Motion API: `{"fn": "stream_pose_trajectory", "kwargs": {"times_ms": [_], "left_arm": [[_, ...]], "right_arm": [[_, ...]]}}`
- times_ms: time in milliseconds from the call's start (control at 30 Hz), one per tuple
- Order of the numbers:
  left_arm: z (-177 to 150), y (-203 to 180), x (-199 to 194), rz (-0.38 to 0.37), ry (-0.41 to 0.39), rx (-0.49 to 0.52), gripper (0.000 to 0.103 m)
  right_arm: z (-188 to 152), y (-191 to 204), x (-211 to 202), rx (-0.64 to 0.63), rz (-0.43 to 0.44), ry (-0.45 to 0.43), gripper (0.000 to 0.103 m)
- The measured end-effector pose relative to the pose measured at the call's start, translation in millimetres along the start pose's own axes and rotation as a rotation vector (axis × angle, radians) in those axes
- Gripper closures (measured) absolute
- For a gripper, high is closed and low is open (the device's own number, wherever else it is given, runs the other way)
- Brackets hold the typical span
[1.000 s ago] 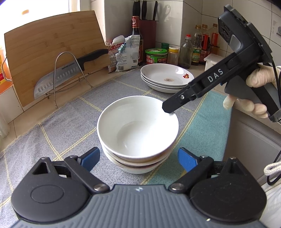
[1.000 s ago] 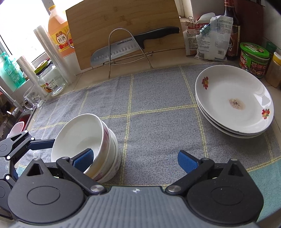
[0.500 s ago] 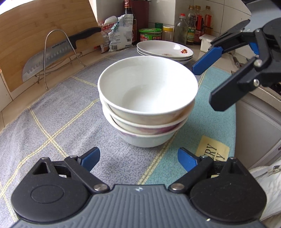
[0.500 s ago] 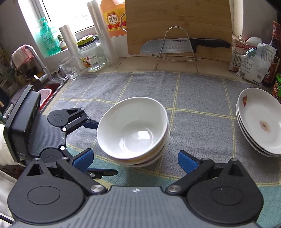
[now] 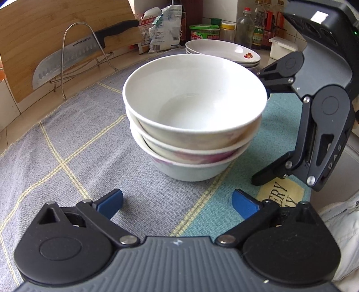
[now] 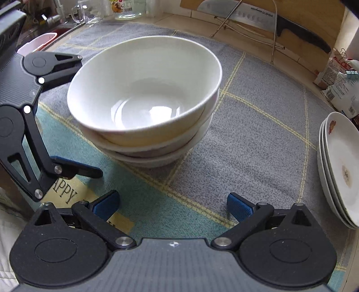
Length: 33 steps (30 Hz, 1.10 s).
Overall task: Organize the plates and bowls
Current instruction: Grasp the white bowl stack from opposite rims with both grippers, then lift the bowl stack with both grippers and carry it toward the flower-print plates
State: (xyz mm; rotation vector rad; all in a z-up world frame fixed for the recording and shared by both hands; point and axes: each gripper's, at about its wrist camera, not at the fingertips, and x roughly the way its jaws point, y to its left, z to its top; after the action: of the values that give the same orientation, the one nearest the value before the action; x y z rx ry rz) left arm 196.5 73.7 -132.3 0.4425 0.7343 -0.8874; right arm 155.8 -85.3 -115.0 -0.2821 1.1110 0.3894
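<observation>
Three white bowls (image 5: 193,116) stand nested in a stack (image 6: 143,101) on the grey checked cloth. My left gripper (image 5: 177,203) sits low in front of the stack; its jaws are opening wide, with nothing between the blue pads. In the right wrist view the left gripper (image 6: 88,119) is at the stack's left side. My right gripper (image 6: 172,206) is open and empty, just short of the stack. In the left wrist view the right gripper (image 5: 261,134) flanks the stack's right side, turned on edge. A stack of white flowered plates (image 5: 224,50) (image 6: 341,161) lies further back.
A bamboo cutting board (image 5: 44,45) and a knife on a wire rack (image 5: 74,58) stand at the back. Snack bags (image 5: 163,29), jars and bottles (image 5: 246,27) line the wall. A pink basin (image 6: 38,42) and a glass mug (image 6: 85,13) are by the sink. The teal mat (image 5: 280,125) ends at the counter edge.
Both grippers have come down closer to the bowl stack. The right gripper has rolled onto its side and swung in beside the stack. The left jaws stand slightly wider.
</observation>
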Motion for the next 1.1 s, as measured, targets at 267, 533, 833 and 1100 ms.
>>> {"fn": "stream_pose_trajectory", "kwargs": {"times_ms": [267, 533, 833, 1100], "left_arm": [[2.9, 0.3, 3.5, 0.035, 0.014, -0.046, 0.0], [1.3, -2.7, 3.9, 0.075, 0.002, -0.094, 0.0], [3.9, 3.8, -5.8, -0.032, -0.067, 0.063, 0.005], [11.6, 20.3, -3.0, -0.155, -0.095, 0.177, 0.011]], "right_arm": [[-16.9, -13.1, -1.9, -0.072, 0.051, -0.101, 0.0], [-27.3, -23.1, -5.0, -0.137, 0.089, -0.155, 0.0], [-13.0, -24.9, -5.0, -0.211, 0.13, -0.133, 0.0], [9.3, -22.4, -13.5, -0.265, 0.139, -0.179, 0.0]]}}
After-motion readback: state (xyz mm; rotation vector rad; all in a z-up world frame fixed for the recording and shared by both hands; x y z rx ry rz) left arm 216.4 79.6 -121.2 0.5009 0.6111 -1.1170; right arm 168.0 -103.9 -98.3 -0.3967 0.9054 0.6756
